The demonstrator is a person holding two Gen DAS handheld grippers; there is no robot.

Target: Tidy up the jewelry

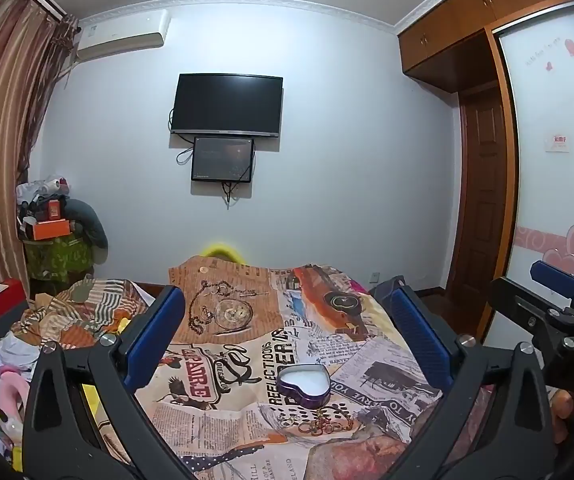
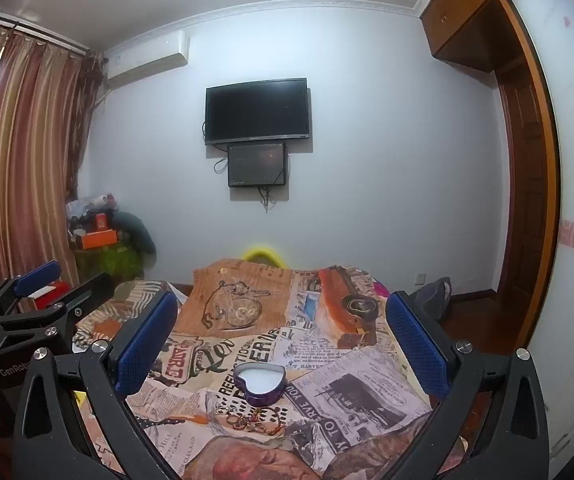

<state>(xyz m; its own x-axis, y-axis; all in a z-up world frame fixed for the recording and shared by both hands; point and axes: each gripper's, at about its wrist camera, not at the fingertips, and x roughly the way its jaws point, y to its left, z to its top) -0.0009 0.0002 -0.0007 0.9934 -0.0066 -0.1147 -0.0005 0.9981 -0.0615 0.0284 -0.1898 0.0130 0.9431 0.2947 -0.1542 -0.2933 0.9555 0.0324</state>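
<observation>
both tools, left tool (image 1: 287, 336) and right tool (image 2: 283, 340), spread wide, empty, above heart tin (image 1: 304, 383) and jewelry (image 1: 319, 424).

The left gripper (image 1: 287, 340) is held above a surface covered by a newspaper-print cloth (image 1: 367, 364), its blue-padded jaws spread wide apart with nothing between them. On the cloth, a purple heart-shaped tin (image 1: 304, 384) sits open with a white interior, and a small pile of gold-coloured jewelry (image 1: 319, 424) lies just in front of it on the near side. The right gripper (image 1: 555, 300) enters at the right edge, its jaw state indeterminate.
</observation>
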